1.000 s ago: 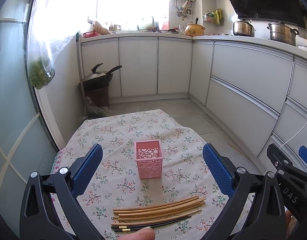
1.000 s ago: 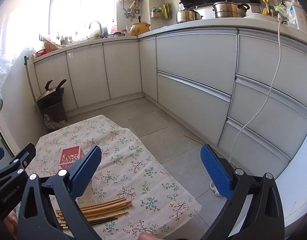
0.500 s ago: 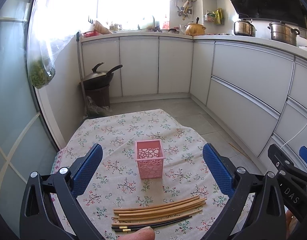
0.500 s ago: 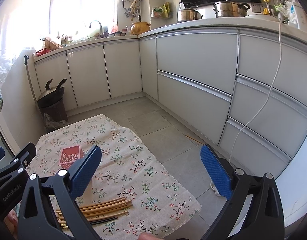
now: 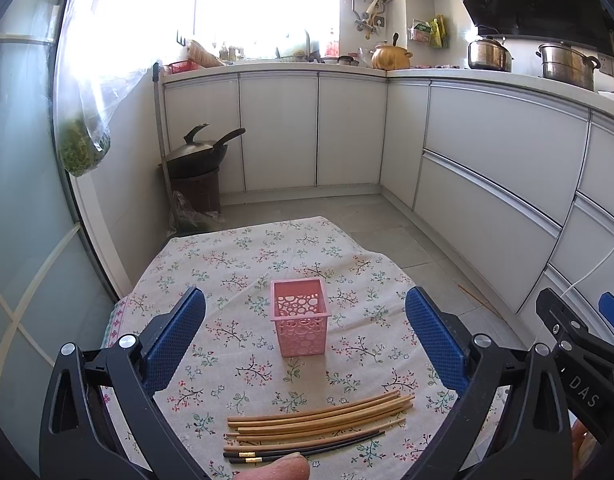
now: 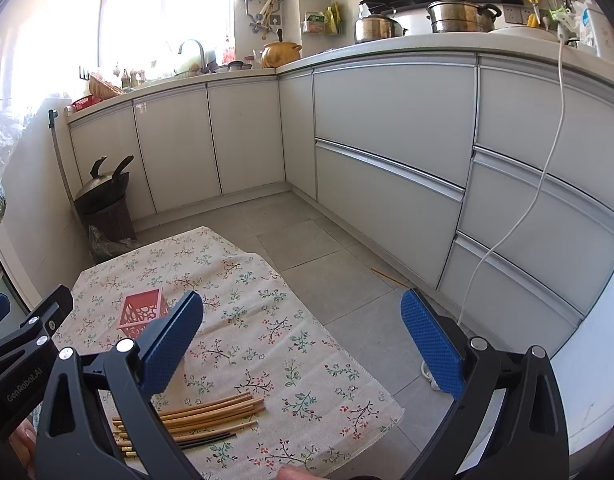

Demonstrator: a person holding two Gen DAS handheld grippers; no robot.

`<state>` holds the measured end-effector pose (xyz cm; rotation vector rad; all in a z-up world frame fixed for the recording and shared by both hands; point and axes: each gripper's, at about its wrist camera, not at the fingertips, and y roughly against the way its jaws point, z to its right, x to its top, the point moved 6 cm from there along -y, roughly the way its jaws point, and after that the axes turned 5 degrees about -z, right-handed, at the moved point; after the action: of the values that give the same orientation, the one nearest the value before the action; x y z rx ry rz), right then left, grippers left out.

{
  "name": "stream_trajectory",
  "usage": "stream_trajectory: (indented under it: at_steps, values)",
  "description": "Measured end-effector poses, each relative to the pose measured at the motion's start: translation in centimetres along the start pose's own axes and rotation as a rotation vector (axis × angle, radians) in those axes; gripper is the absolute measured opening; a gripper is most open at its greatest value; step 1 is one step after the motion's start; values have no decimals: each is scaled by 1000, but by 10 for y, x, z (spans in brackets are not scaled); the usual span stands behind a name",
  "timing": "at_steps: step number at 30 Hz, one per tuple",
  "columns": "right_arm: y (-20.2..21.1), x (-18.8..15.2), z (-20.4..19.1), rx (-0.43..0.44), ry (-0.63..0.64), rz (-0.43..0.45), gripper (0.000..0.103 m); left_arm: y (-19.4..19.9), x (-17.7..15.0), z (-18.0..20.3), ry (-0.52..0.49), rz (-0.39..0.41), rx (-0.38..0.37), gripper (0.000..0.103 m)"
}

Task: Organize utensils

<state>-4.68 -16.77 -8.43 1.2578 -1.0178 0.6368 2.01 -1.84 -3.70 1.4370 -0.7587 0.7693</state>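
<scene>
We are holding the left claw [image 5: 305,330] wide apart over the floral cloth [image 5: 235,256], gripping nothing. The pink basket [image 5: 301,326] is standing upright between its blue pads, farther ahead. The chopsticks [image 5: 319,426] are lying in a loose bundle crosswise, nearer us than the basket. Our right claw [image 6: 303,342] is also spread wide and empty, hanging past the cloth's right edge, with the chopsticks lying low to its left.
</scene>
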Motion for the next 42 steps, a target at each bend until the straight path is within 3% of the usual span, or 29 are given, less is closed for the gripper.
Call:
stream_trajectory:
  at_steps: [6,9,14,16,19,22,24,27,33,35,42]
  values:
    - [-3,-2,0,2,-3,-14,97,-4,-2,-4,8,-14,2,96]
    - [-7,-5,2,22,-26,-45,97,-21,-7,-7,-15,-77,14,96]
    - [-30,-13,16,152,-172,-191,97,-85,-44,1,-146,-400,-32,96]
    - [-46,-21,26,218,-272,-292,97,-116,-69,8,-219,-577,-33,96]
    - [-79,-45,41,352,-463,-506,97,-152,-103,22,-283,-752,-71,96]
    - [-105,-76,50,453,-646,-682,97,-170,-115,31,-272,-805,-119,96]
    - [-113,-89,51,480,-701,-742,97,-183,-121,43,-280,-828,-155,96]
    - [-119,-99,52,477,-730,-776,97,-194,-124,60,-353,-850,-121,95]
    - [-120,-98,56,510,-759,-810,97,-210,-138,68,-424,-916,-117,80]
    - [-124,-99,53,525,-767,-834,97,-214,-142,65,-415,-940,-121,74]
    - [-131,-109,57,502,-774,-868,97,-223,-149,55,-361,-978,-186,70]
